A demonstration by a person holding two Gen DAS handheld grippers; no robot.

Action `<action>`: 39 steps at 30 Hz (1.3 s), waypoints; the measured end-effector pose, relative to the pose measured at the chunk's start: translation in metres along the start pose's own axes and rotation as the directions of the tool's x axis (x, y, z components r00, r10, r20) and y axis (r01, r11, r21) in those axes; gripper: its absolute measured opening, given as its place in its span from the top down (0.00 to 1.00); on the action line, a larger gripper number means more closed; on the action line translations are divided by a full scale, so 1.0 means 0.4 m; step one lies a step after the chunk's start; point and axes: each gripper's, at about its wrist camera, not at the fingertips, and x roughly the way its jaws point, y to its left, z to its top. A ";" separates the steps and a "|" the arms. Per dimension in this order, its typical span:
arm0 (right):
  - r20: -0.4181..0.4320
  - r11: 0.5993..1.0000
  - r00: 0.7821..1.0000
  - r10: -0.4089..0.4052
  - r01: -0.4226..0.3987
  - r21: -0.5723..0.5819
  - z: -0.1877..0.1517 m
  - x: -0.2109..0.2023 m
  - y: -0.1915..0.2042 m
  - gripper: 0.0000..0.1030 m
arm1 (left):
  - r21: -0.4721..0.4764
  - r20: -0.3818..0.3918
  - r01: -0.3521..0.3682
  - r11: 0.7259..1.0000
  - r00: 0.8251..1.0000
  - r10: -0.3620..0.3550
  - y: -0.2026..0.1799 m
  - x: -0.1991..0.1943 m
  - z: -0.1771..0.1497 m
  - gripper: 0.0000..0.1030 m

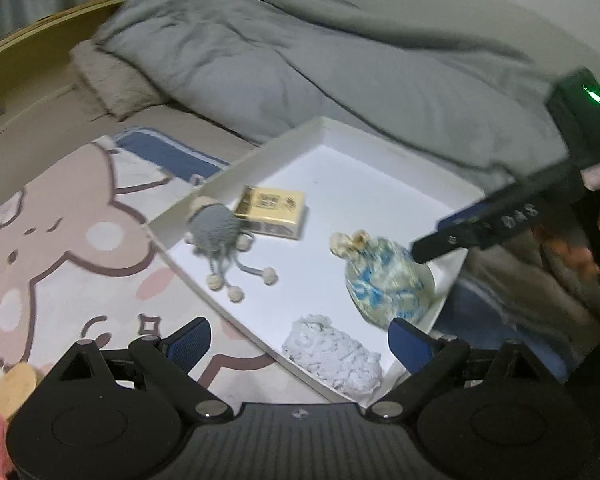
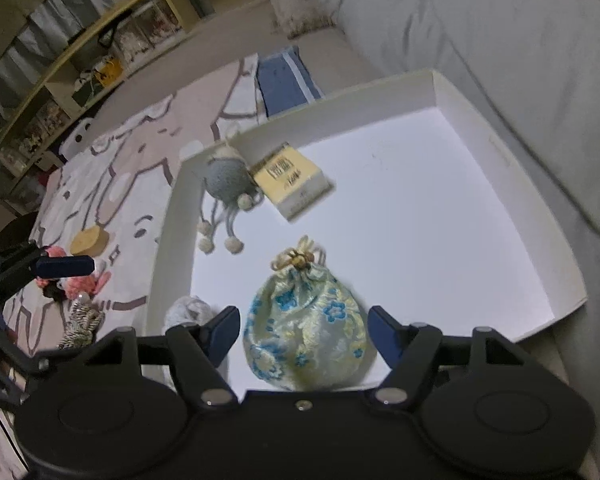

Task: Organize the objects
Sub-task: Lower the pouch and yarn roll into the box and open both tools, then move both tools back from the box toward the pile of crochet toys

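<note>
A grey duvet (image 1: 300,68) lies on the bed behind the white tray (image 2: 500,152). Inside the tray, the floral drawstring pouch (image 2: 308,328) sits near its front edge, the yellow box (image 2: 290,184) and grey knitted toy (image 2: 224,176) by its far left wall, the crumpled white cloth (image 1: 332,356) at its front left corner. The right gripper (image 2: 302,334) is spread wide around the pouch, not pinching it. The left gripper (image 1: 300,340) is spread over the tray's front left edge, holding nothing.
</note>
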 end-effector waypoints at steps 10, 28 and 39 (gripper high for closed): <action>0.113 0.997 0.993 -0.025 0.033 -0.068 -0.006 -0.141 0.067 0.23 | -0.141 0.090 -0.098 0.985 0.990 0.112 -0.006 -0.120 0.001 0.06; 0.244 0.986 0.965 -0.101 0.130 -0.107 -0.105 -0.287 0.160 0.05 | -0.272 0.155 -0.165 0.948 0.965 0.212 -0.089 -0.269 -0.049 0.00; 0.247 0.983 0.960 -0.136 0.162 -0.088 -0.162 -0.302 0.162 0.00 | -0.320 0.157 -0.195 0.927 0.954 0.255 -0.099 -0.292 -0.099 0.00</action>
